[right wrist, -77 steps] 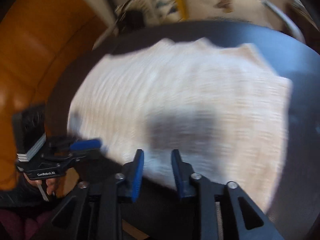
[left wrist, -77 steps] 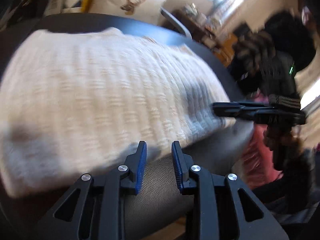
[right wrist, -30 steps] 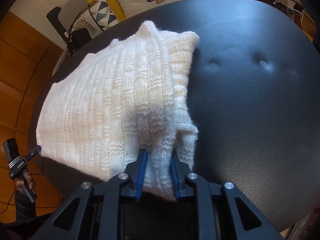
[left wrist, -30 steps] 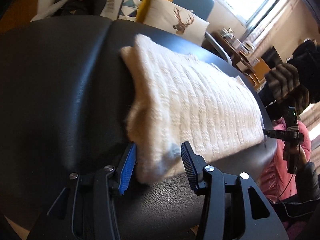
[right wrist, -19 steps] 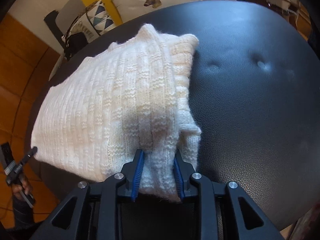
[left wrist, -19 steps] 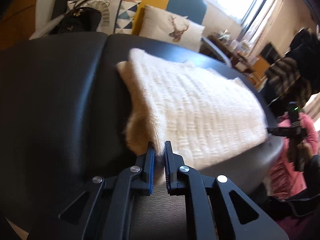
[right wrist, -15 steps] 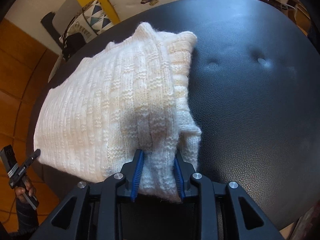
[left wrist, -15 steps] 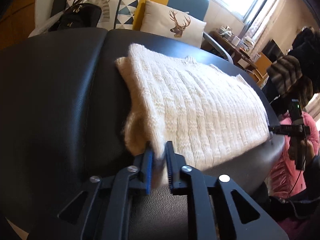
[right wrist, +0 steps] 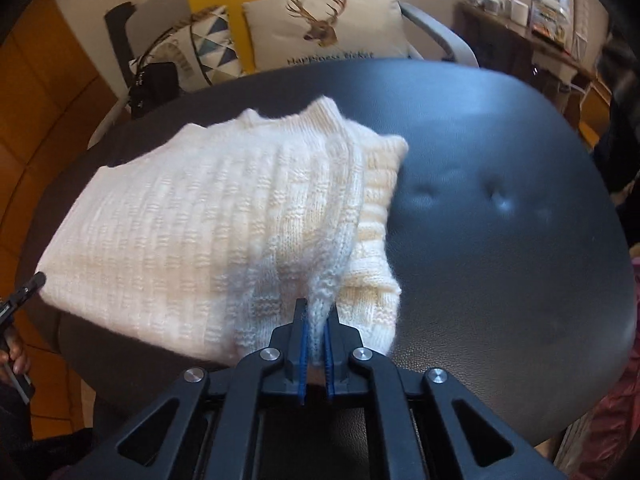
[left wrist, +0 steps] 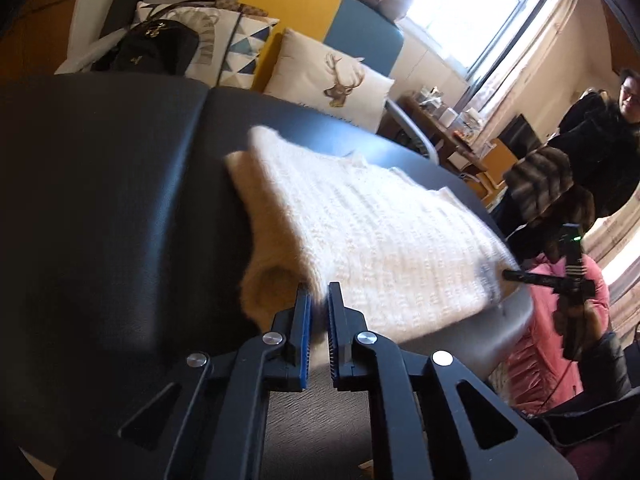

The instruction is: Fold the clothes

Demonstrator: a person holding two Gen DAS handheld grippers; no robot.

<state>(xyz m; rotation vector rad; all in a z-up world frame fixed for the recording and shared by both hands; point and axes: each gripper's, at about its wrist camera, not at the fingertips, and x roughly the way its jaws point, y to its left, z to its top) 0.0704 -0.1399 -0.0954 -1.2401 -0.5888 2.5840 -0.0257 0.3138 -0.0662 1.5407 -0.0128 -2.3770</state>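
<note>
Left wrist view: the left gripper (left wrist: 319, 300) clenches the near corner of a folded white knit sweater (left wrist: 372, 240) lying on a black leather surface (left wrist: 100, 184); the right gripper (left wrist: 520, 276) meets the sweater's edge at three o'clock.

Right wrist view: the right gripper (right wrist: 315, 320) pinches a raised ridge of the sweater (right wrist: 208, 232), which spreads toward ten o'clock across the leather surface (right wrist: 500, 260); a deer-print cushion (right wrist: 324, 28) sits at twelve.

Sweater (right wrist: 208, 232) lying on table (right wrist: 500, 264), left claw (left wrist: 319, 304) at one near corner, right claw (right wrist: 315, 320) at the other; cushions (right wrist: 324, 24) behind table.
</note>
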